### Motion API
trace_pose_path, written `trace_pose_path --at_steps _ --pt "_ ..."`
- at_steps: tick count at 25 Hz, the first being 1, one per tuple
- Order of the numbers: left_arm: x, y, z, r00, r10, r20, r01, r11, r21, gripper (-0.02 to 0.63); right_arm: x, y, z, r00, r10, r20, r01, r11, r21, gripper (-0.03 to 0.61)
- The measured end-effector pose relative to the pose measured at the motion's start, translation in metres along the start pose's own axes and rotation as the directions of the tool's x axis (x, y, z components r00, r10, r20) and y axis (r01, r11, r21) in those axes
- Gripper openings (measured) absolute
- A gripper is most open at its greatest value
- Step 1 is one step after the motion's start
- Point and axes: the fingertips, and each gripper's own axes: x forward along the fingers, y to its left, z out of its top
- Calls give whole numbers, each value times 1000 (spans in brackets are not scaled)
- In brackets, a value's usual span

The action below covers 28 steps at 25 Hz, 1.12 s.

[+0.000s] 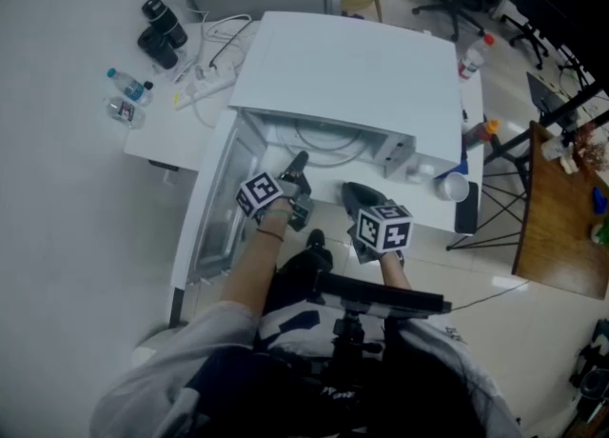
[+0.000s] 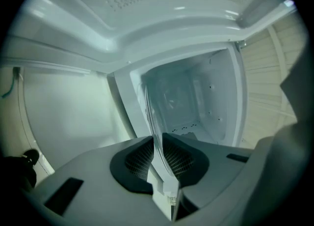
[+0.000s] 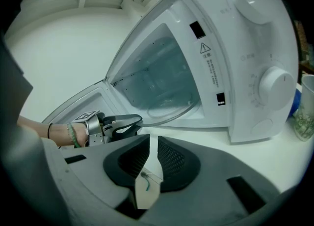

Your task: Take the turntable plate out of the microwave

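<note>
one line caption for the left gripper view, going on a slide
Left gripper shut on the rim of the glass turntable plate, seen edge-on in front of the open microwave cavity.

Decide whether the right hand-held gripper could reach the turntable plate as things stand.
Probably yes. The door is open, and the turntable plate presents its front rim to the right hand-held gripper, with only tabletop between. The left hand-held gripper holds the rim further left, clear of that path.

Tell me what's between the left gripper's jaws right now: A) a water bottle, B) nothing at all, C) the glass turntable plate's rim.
C: in its own view the left gripper has the clear edge of the turntable plate running between its pads.
</note>
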Motion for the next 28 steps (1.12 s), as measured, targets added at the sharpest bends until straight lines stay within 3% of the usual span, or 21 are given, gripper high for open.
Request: trace_pose_path --at_steps 2,4,11,19,24,28 --pt "-9 2 -3 1000 6 0 -6 1000 0 51 4 2 -1 1000 17 -14 -17 999 31 64" --pt "-15 3 -7 1000 0 -4 0 1000 0 51 9 5 -4 998 52 -41 -49 995 82 142" --pt "-30 9 -13 1000 -1 -13 1 1000 25 51 19 8 -5 992 119 -29 -110 969 223 179" --pt "-41 4 -16 999 -32 -26 33 999 26 51 24 -10 4 990 130 59 -142 907 396 179" --pt "-46 0 -15 998 -54 -45 57 997 54 52 33 -15 12 990 119 74 -139 901 410 179" --pt "-51 0 -19 996 -61 -62 66 995 70 52 43 -22 17 988 111 106 -147 876 459 179"
